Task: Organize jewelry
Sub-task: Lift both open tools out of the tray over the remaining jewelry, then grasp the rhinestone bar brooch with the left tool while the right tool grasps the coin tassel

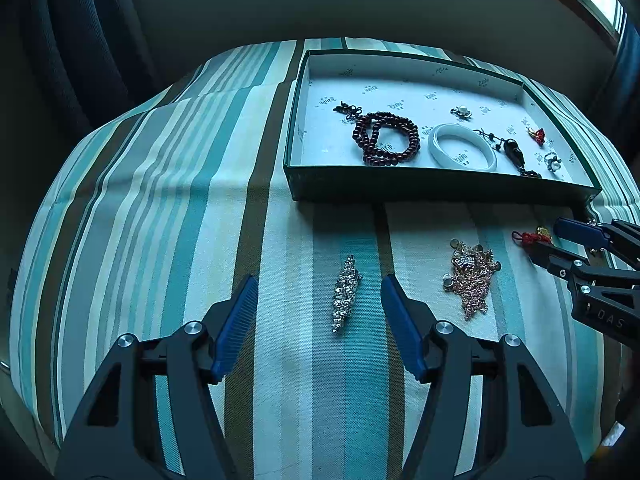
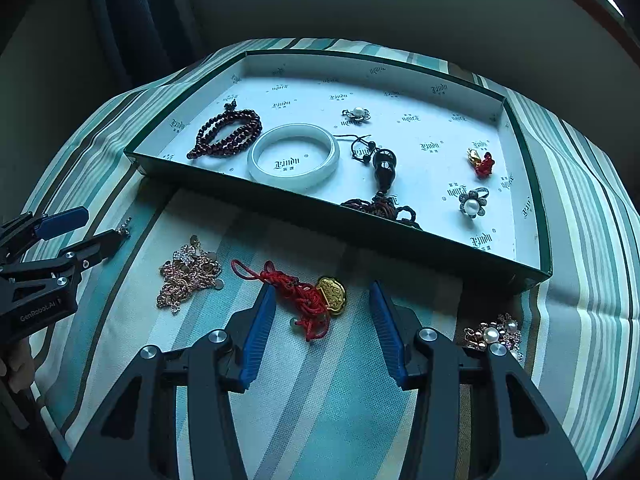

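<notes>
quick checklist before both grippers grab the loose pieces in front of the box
1. Left gripper open around the silver brooch, pads clear of it: ok.
2. Right gripper open, red knot charm with gold tag between its fingers: ok.
3. Charm fully inside the gap: not ok, its cord loop trails left past the finger.
4. Rose-gold chain pile clear of both grippers: ok.
5. Free floor in the green box for a drop: ok, the right end is bare.
6. Pearl cluster beside the right gripper untouched: cannot tell, partly hidden.
</notes>
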### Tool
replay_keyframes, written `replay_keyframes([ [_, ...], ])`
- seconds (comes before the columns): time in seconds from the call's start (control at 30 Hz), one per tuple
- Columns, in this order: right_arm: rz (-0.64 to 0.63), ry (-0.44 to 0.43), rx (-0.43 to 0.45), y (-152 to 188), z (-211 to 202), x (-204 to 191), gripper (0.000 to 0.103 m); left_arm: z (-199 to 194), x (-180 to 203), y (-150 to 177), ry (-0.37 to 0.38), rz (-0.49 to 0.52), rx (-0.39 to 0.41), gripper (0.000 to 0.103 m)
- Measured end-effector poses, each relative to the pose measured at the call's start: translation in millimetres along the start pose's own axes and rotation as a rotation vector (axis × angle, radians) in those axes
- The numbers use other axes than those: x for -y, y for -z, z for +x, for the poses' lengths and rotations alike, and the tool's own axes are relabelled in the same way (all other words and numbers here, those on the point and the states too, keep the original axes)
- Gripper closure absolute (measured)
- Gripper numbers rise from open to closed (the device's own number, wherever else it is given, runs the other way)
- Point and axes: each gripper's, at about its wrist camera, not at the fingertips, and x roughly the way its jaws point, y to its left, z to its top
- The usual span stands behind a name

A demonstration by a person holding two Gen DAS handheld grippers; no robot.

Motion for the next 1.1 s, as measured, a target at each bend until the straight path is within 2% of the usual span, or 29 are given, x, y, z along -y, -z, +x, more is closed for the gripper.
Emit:
replay_keyframes([
  [0.07, -0.009, 0.011, 0.005, 2, 0, -1, 0.059, 1, 1, 1, 0.000, 0.004, -0.002, 0.037],
  [0.13, -0.018, 0.007, 0.012, 3, -1, -3, 0.073, 1, 2, 1, 0.004, 0.009, -0.001, 0.033],
  [0.17, -0.019, 0.004, 0.014, 3, -1, -2, 0.075, 1, 3, 1, 0.008, 0.012, -0.001, 0.033],
  [0.5, -0.021, 0.004, 0.021, 10, -12, 2, 0.082, 8, 3, 3, 0.010, 0.020, -0.013, 0.034],
  [0.63, -0.018, -0.001, 0.015, 14, -15, 5, 0.082, 12, 1, 3, 0.008, 0.043, -0.022, 0.048],
  [1.0, -0.015, -0.003, 0.021, 18, -24, 6, 0.082, 9, 14, 5, 0.081, 0.120, -0.022, 0.089],
  [1.1, -0.015, -0.003, 0.023, 19, -25, 6, 0.082, 8, 17, 6, 0.079, 0.134, -0.021, 0.091],
])
